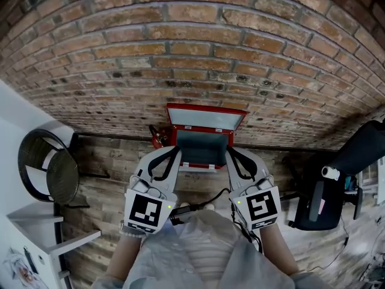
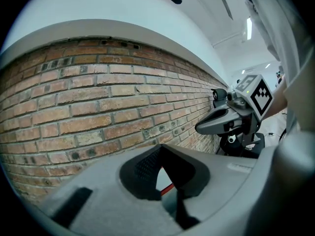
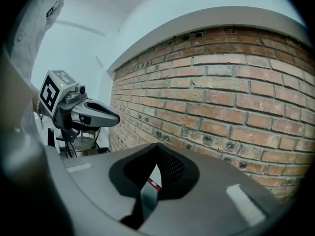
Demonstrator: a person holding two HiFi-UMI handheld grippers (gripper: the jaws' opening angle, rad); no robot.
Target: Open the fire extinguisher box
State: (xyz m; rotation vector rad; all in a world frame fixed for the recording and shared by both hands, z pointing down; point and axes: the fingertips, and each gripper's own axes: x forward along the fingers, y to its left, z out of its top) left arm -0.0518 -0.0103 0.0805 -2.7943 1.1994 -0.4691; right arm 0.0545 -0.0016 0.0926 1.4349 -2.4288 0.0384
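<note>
The red fire extinguisher box (image 1: 201, 155) stands on the wooden floor against the brick wall, its lid (image 1: 206, 118) raised and leaning back, its grey inside showing. My left gripper (image 1: 175, 151) hovers at the box's front left corner, and my right gripper (image 1: 230, 152) at its front right corner. Both point at the wall and slightly down. In the left gripper view the left gripper (image 2: 160, 149) has its jaws together with nothing held, and the right gripper (image 2: 203, 127) shows beside it. In the right gripper view the right gripper (image 3: 157, 146) is shut and empty too. A sliver of the box's red edge (image 3: 153, 184) shows through its jaw gap.
A red object (image 1: 157, 136) sits at the box's left side. A round dark wire basket (image 1: 48, 167) and a white shelf (image 1: 57, 236) stand at the left. A black chair (image 1: 337, 188) is at the right. A black cable (image 1: 201, 205) lies on the floor near me.
</note>
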